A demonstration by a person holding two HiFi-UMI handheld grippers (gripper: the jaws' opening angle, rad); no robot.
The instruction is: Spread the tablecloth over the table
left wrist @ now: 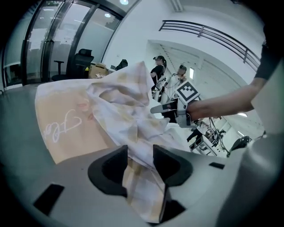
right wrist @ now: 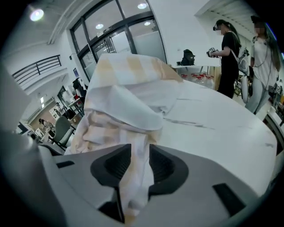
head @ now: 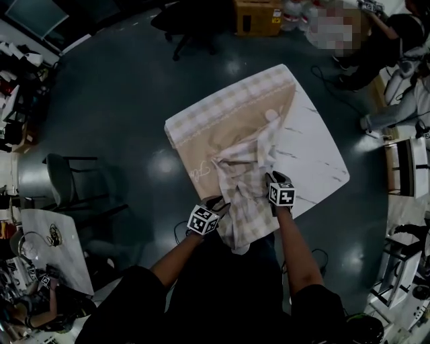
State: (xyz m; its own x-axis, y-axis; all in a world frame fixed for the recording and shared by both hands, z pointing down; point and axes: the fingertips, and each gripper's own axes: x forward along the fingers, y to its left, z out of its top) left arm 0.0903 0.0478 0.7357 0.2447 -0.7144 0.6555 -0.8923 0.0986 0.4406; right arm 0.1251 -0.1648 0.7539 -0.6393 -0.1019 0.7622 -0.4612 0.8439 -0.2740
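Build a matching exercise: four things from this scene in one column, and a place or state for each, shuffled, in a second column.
1. tablecloth
2. table
3. cardboard box
4. left gripper

A. beyond the table's far edge
B. white top, partly bare
C. bunched, half spread
D. shut on a cloth fold

Pairs: 1-C, 2-B, 3-A, 4-D

Left tool (left wrist: 140, 159) clamped on bunched tablecloth (left wrist: 128, 111), right tool (left wrist: 160, 108) beyond

Lab-like office: glass walls (left wrist: 57, 40), office chairs (head: 191, 27), cluttered desks (head: 67, 259).
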